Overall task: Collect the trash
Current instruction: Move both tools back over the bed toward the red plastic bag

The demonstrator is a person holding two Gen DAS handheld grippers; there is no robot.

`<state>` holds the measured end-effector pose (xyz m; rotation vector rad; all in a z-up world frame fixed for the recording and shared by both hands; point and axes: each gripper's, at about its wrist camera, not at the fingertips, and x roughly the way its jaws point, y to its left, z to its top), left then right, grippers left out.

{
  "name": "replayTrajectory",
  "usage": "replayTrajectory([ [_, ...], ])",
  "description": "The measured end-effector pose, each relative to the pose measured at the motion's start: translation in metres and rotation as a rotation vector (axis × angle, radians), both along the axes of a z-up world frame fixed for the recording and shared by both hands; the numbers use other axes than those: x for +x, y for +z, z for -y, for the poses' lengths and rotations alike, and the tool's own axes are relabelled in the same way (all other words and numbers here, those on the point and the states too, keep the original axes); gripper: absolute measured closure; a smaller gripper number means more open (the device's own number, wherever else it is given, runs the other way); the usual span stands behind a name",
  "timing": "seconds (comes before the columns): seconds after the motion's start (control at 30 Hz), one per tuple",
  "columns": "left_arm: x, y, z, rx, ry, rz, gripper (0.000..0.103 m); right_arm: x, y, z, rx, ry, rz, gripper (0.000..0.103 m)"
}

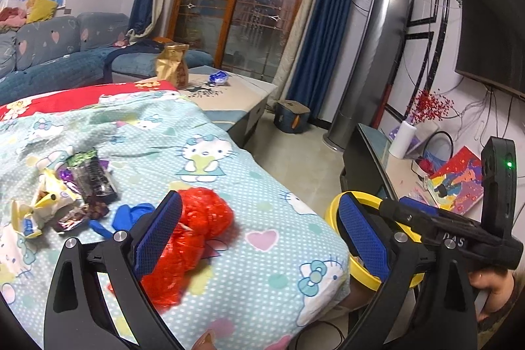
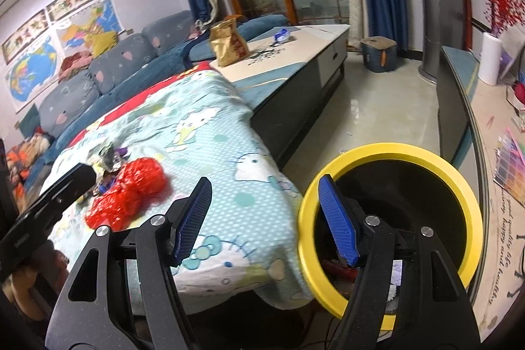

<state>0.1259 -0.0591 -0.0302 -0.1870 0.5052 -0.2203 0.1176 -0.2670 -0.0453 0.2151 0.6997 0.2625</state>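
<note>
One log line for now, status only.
left gripper: open, empty | right gripper: open, empty | red bag, wrappers: on blanket | bin: beside table

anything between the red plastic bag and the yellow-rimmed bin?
Only bare cartoon-cat blanket: nothing lies between the red plastic bag and the yellow-rimmed bin beside the blanket's edge. The right wrist view shows it best.

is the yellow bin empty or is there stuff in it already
Not empty. The right wrist view looks down into the yellow-rimmed bin, and something red and something white lie at its dark bottom; what they are cannot be told.
</note>
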Motion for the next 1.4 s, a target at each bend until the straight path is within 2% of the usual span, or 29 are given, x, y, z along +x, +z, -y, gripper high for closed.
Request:
replayTrajectory([
  [0.77,-0.015,0.008,-0.085,-0.027,0.199,0.027,0.010,-0.005,0.012,-0.091,-0.032,0.203,0.007,0.043],
  [1.1,-0.025,0.005,-0.133,-0.051,0.316,0.021,0.010,-0.005,0.004,-0.147,-0.044,0.303,-0.023,0.043],
  [1.4,-0.029,-0.005,-0.166,-0.050,0.404,-0.003,0.010,-0.005,-0.005,-0.183,-0.050,0.341,-0.052,0.043],
])
